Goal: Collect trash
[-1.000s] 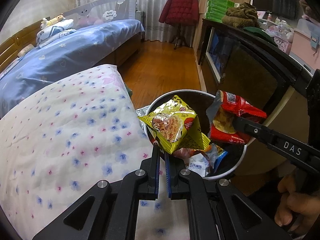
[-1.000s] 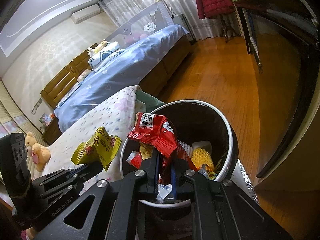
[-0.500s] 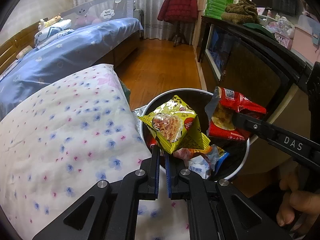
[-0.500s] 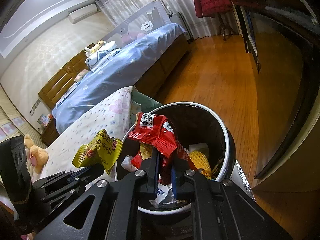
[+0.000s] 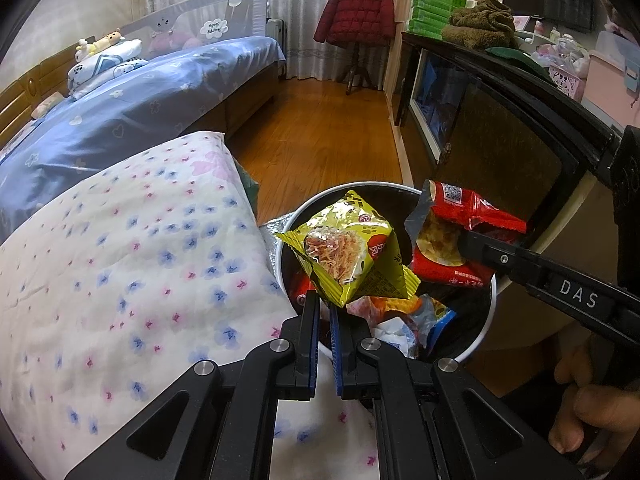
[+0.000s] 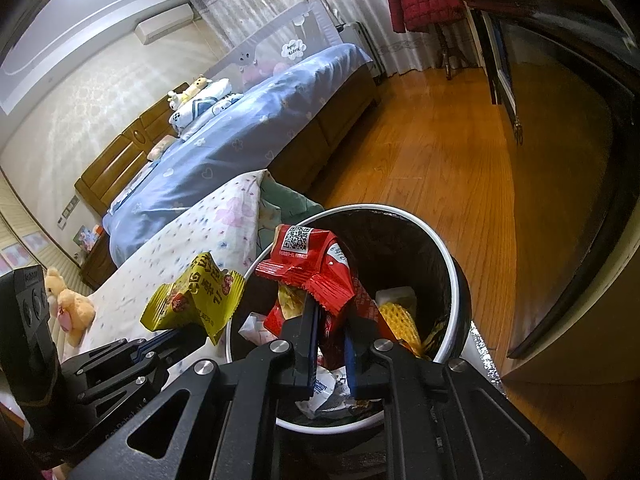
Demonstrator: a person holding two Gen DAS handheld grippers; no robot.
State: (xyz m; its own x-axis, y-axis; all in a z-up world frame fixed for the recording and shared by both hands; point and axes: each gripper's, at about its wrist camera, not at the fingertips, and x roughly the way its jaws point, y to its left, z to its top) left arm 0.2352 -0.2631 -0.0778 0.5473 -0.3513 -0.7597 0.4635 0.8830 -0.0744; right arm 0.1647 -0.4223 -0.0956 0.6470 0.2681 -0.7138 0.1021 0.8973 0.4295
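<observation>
Holding both claws over the bin [image 5: 486, 322], I have a wrapper in each. My left gripper [image 5: 325, 304] is clamped on the bottom edge of the yellow packet [image 5: 348, 250], its jaws drawn together on the crimped corner, and the packet hangs above the near left part of the bin's mouth. From the right wrist view that same packet [image 6: 196, 300] sits just outside the white rim [image 6: 452, 264], over the edge of the floral quilt [image 6: 208, 232].

My right gripper [image 6: 330, 320] has the red packet [image 6: 312, 260] between its jaws, and they are opening at this moment; the packet stands upright between the blue pads, torn top upward, directly over the bin's inside. From the left wrist view the right gripper [image 5: 464, 242] reaches in from the right with the red packet [image 5: 452, 236] at its tip, above the far right of the rim. My hand [image 5: 588, 408] on its handle shows at the lower right.

Inside the bin lie other wrappers [image 5: 404, 320] and a yellow foam net [image 6: 396, 320]. The bin stands on the wood floor [image 6: 432, 140], touching the quilt.
</observation>
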